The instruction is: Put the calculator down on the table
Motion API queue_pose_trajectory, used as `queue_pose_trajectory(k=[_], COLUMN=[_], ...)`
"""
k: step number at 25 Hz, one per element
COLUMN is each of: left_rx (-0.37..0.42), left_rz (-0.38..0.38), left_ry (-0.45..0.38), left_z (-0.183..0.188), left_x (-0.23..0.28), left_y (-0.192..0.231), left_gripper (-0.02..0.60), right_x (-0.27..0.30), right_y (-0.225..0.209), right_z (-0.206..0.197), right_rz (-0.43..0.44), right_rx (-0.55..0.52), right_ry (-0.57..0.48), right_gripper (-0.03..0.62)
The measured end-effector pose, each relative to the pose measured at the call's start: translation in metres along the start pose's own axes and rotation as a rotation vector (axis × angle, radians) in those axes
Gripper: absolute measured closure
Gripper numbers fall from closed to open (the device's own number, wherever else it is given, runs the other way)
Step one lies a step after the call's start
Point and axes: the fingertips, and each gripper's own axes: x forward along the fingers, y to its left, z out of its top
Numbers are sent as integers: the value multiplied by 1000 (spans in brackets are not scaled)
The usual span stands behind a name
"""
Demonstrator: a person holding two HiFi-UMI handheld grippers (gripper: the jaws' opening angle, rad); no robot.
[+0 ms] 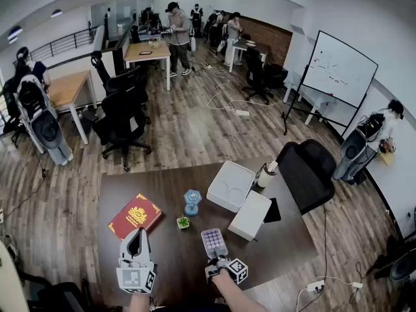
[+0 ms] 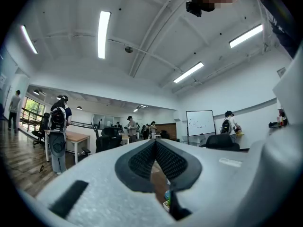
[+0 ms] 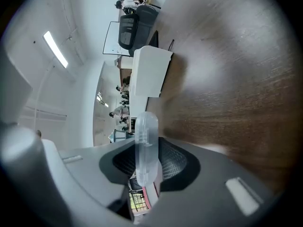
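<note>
I had the right hand-held gripper (image 1: pixel 218 259) clamped on the calculator's (image 1: pixel 213 242) near end, holding it keys-up, seemingly low over the worktop's (image 1: pixel 170 201) bare front for a flat set-down, while the left hand-held gripper (image 1: pixel 136 234) waited closed, empty.

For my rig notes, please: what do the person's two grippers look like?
Both bodies are pale grey plastic. The left claw and the right claw have dark, mesh-textured pads. Each gripper carries a white cube with black square markers.
</note>
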Motion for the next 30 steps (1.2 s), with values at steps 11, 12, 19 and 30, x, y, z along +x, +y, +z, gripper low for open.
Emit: queue_pose_trajectory(k=[11,12,19,30], left_rx=[-17,-17,-21,-44], left_rz=[37,38,48,51], left_ry=[-4,-1,16,28], left_z=[4,2,0,-13], left_x=[-5,-4,-6,-5], left_y=[18,18,21,22], left_gripper=[586,586,586,586], right_x=[10,10,11,10], right_y=[-37,-37,-35,-53], right_z=[1,0,-5,-3], right_rz=[-70,-70,-88,-192], right_rx=[-4,6,15,71], right_ry=[-12,-19,-49,-50], right_gripper=[479,479,477,453])
